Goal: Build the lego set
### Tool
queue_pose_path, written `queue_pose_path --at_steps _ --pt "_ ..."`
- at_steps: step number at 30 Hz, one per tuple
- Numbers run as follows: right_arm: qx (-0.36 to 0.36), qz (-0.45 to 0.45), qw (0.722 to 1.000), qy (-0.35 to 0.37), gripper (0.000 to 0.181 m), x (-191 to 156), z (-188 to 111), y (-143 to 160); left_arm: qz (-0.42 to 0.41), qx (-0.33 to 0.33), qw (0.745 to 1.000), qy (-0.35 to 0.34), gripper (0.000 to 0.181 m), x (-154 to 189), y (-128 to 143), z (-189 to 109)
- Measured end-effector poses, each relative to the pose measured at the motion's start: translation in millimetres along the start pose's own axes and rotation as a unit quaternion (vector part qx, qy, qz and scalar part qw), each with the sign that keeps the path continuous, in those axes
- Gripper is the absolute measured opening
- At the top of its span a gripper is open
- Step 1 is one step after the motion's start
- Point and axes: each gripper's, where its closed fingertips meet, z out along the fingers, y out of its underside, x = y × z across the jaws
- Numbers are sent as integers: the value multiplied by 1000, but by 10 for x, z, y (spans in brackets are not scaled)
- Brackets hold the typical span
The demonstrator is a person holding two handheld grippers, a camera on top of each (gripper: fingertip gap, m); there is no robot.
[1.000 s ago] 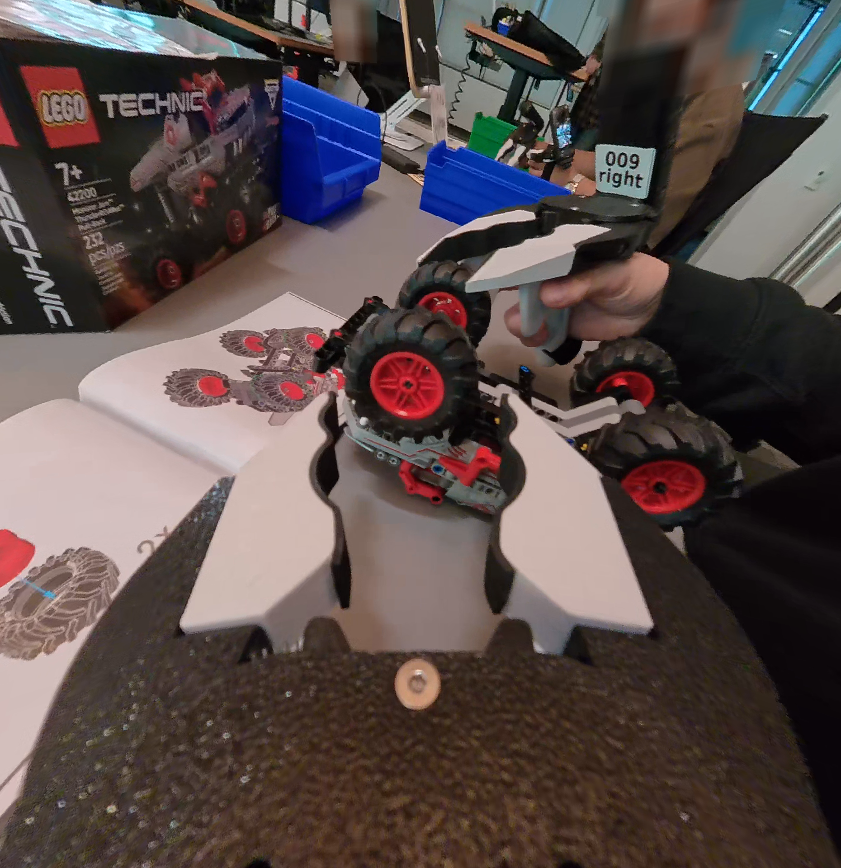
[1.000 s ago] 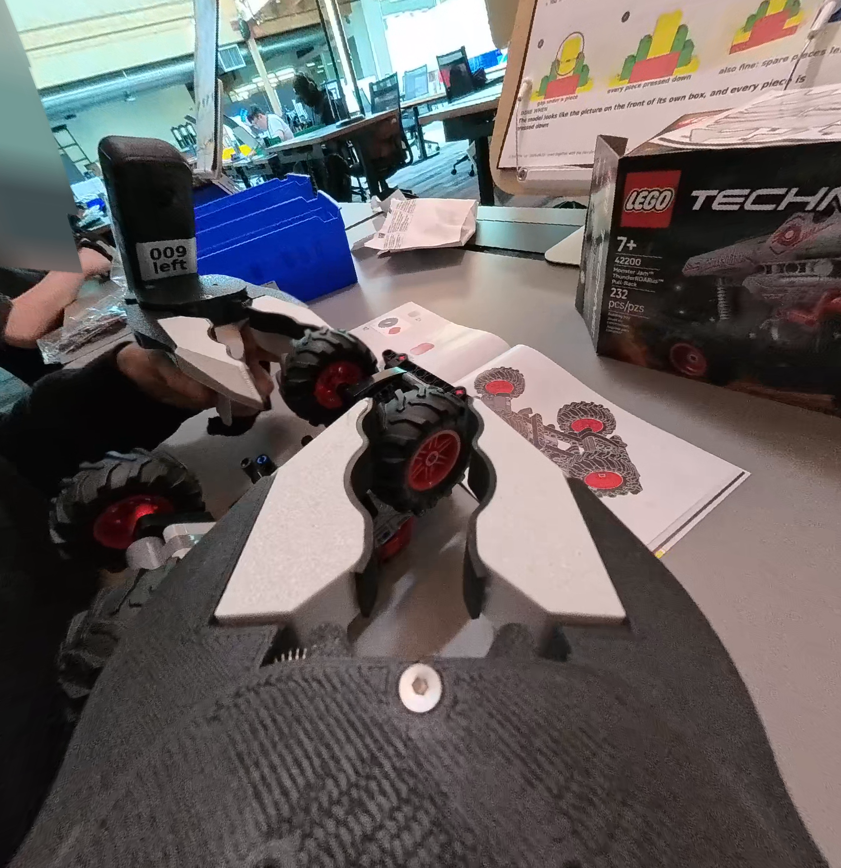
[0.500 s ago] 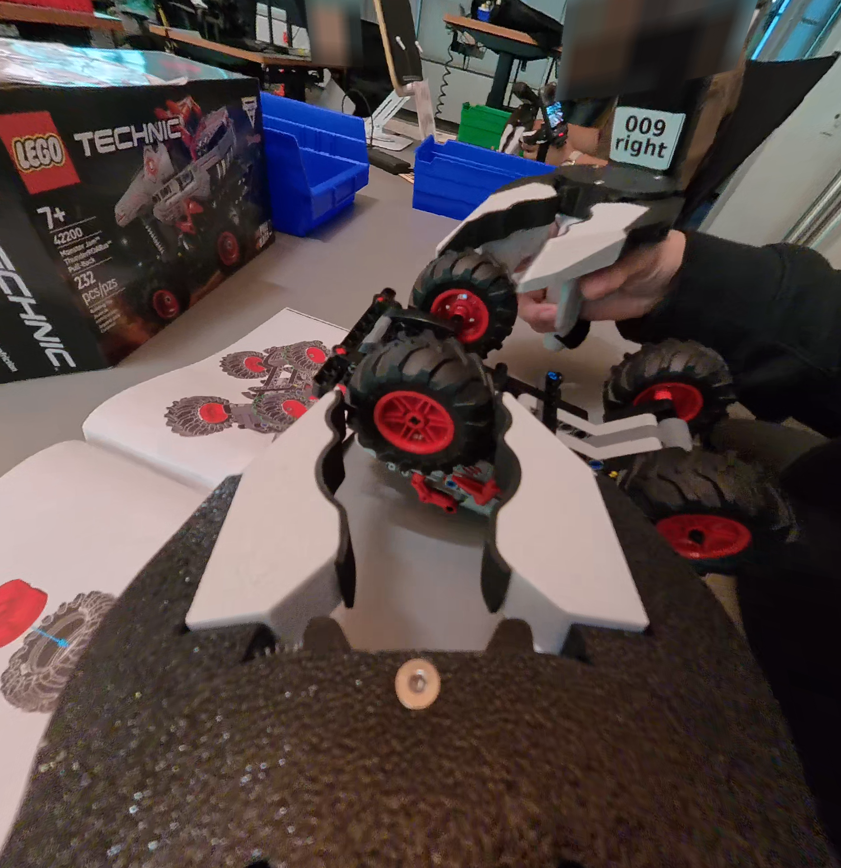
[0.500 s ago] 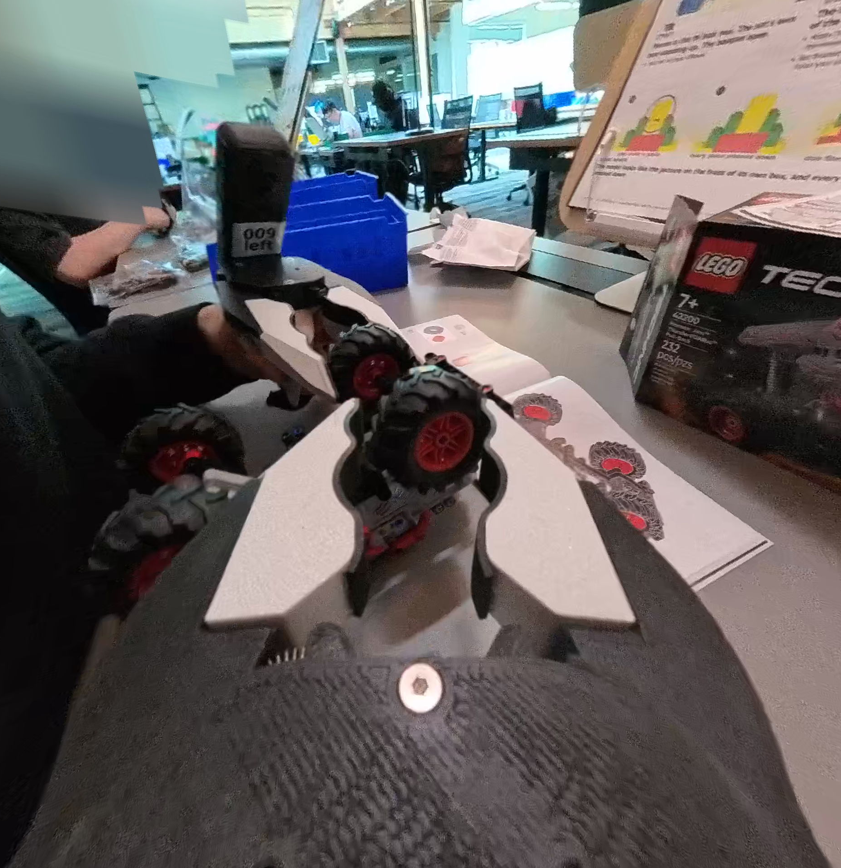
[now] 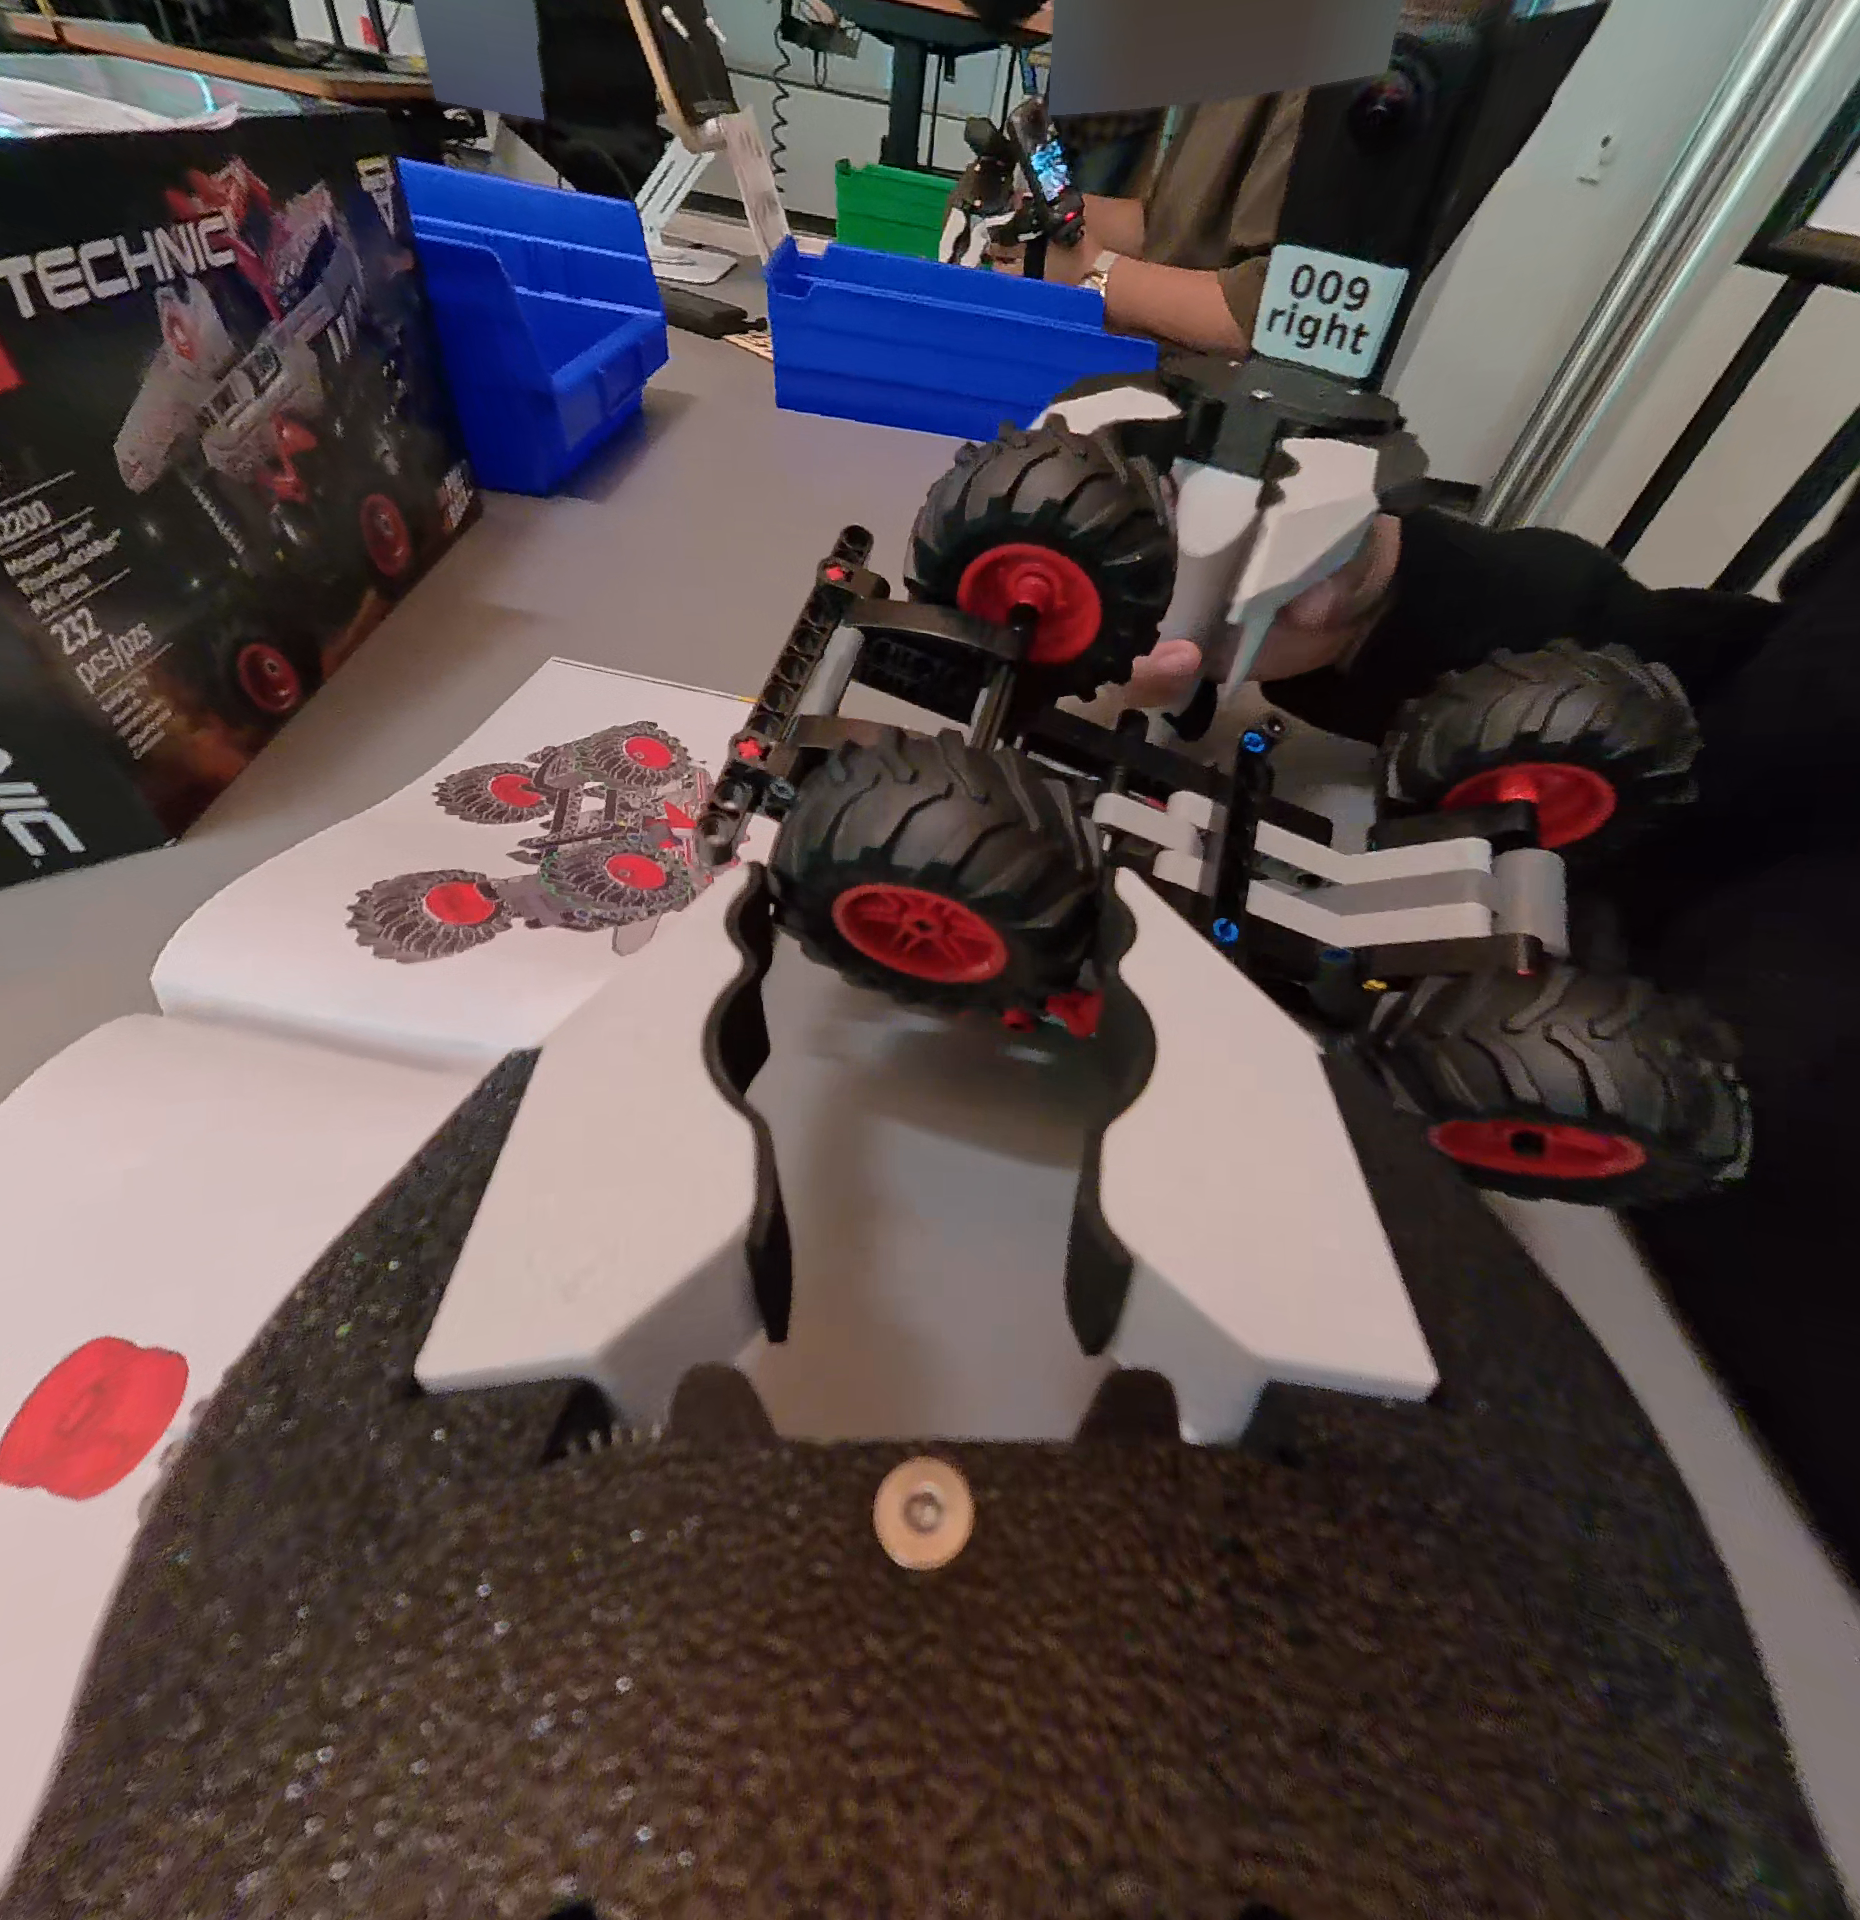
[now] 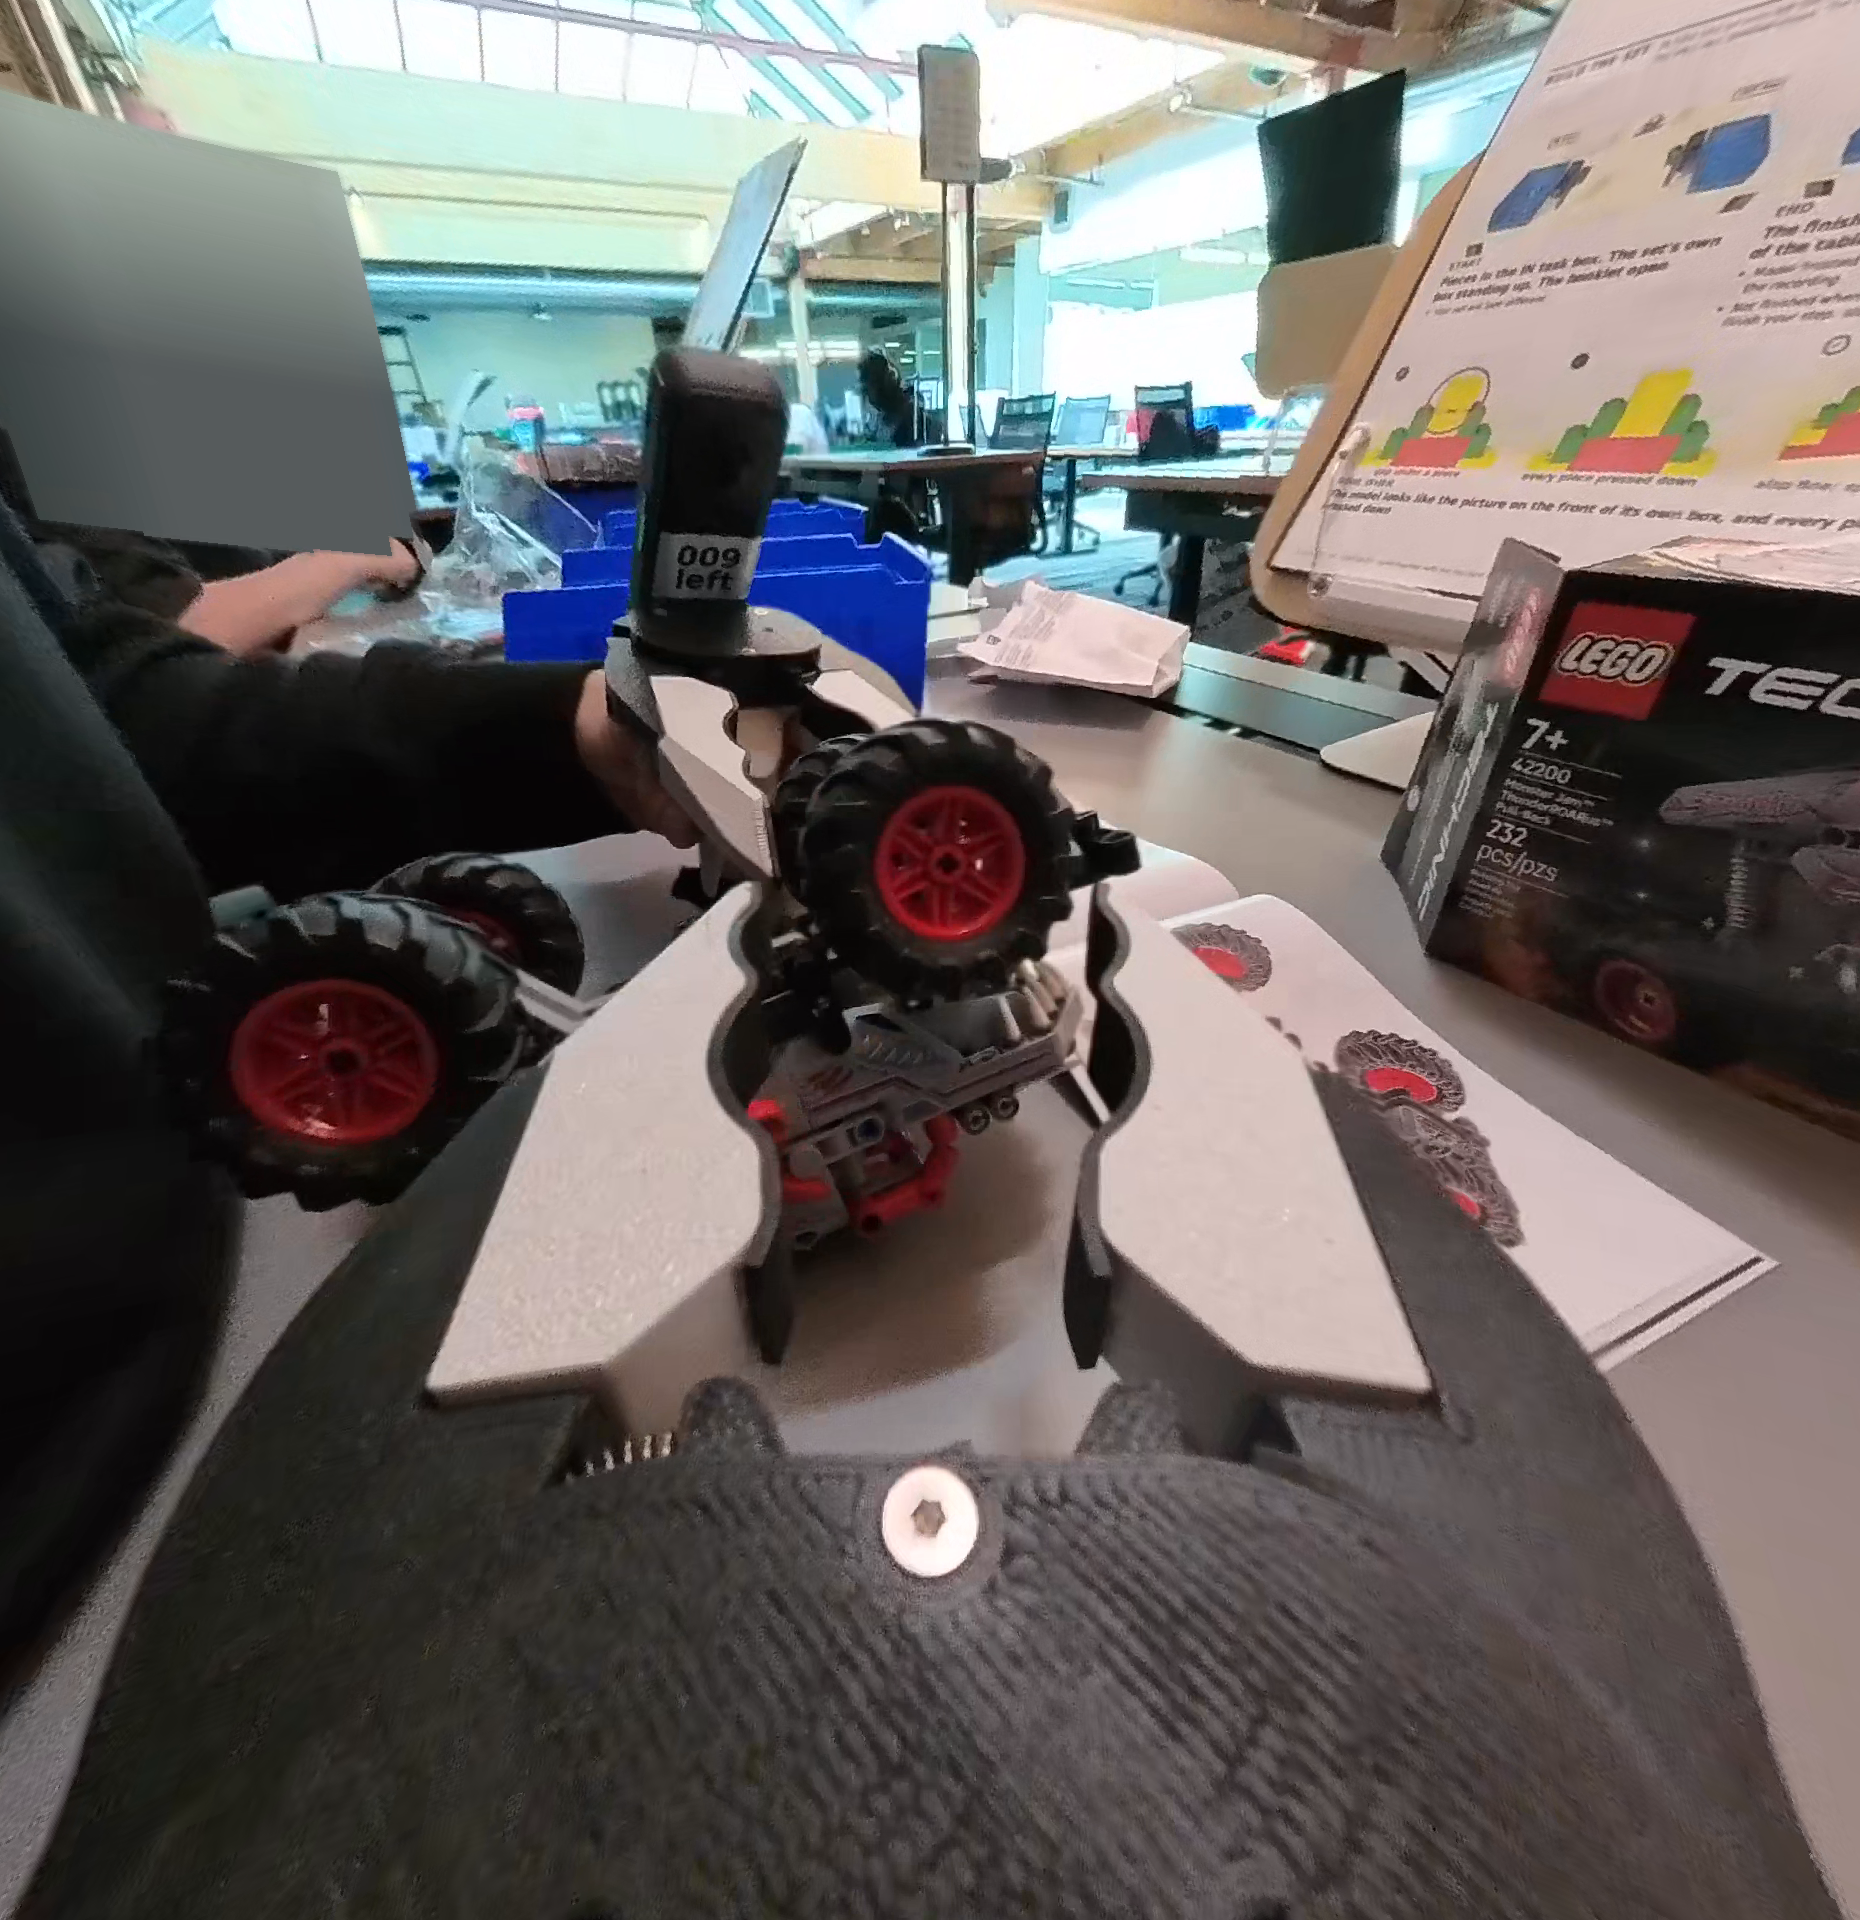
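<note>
Between tongs [image 5: 936, 935]: red-hubbed, black-tyred truck [image 5: 1165, 831]

truck [image 5: 1165, 831] being held between both grippers | booklet [image 5: 438, 904] lying beneath | box [image 5: 178, 468] standing behind booklet | bins [image 5: 531, 312] sitting beyond

Open-plan office — desk rows [image 6: 1009, 468], office chairs [image 6: 1165, 426].
</note>
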Motion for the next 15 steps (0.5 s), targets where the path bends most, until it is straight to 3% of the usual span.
queue_pose_path --at_steps 8,15 --pt "43 50 998 -5 62 93 -37 -57 -7 1 1000 -10 59 -36 -18 58" --pt "19 53 998 12 54 131 20 -1 11 14 1000 -11 59 14 -91 128"
